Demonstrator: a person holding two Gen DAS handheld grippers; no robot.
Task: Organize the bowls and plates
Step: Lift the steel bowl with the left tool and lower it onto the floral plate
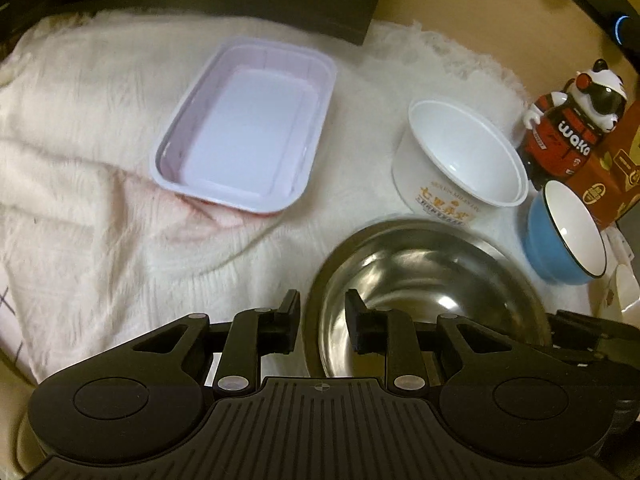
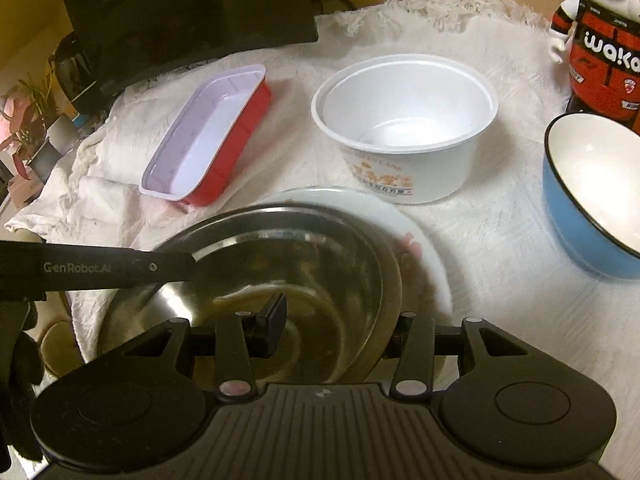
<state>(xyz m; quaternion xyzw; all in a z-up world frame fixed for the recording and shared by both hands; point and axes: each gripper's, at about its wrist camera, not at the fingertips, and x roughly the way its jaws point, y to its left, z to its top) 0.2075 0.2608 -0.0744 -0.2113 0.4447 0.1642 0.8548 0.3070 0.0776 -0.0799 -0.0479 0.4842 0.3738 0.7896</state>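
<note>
A steel bowl (image 1: 424, 280) (image 2: 280, 280) is close in front of both grippers, over a white patterned plate (image 2: 424, 248). My left gripper (image 1: 322, 320) straddles the bowl's left rim, one finger inside and one outside, with a gap at the rim. My right gripper (image 2: 336, 324) straddles the bowl's right rim; its right finger is hidden behind the rim. The left gripper also shows in the right wrist view (image 2: 120, 268). A red tray with a white inside (image 1: 244, 128) (image 2: 208, 136), a white paper bowl (image 1: 460, 160) (image 2: 404, 120) and a blue bowl (image 1: 564, 236) (image 2: 592, 196) stand on the white cloth (image 1: 80, 160).
A toy figure in red and black (image 1: 572, 128) (image 2: 600, 40) and a brown box (image 1: 612, 176) stand at the right. A black box (image 2: 180, 16) stands at the back. Potted plants (image 2: 28, 120) are at the far left.
</note>
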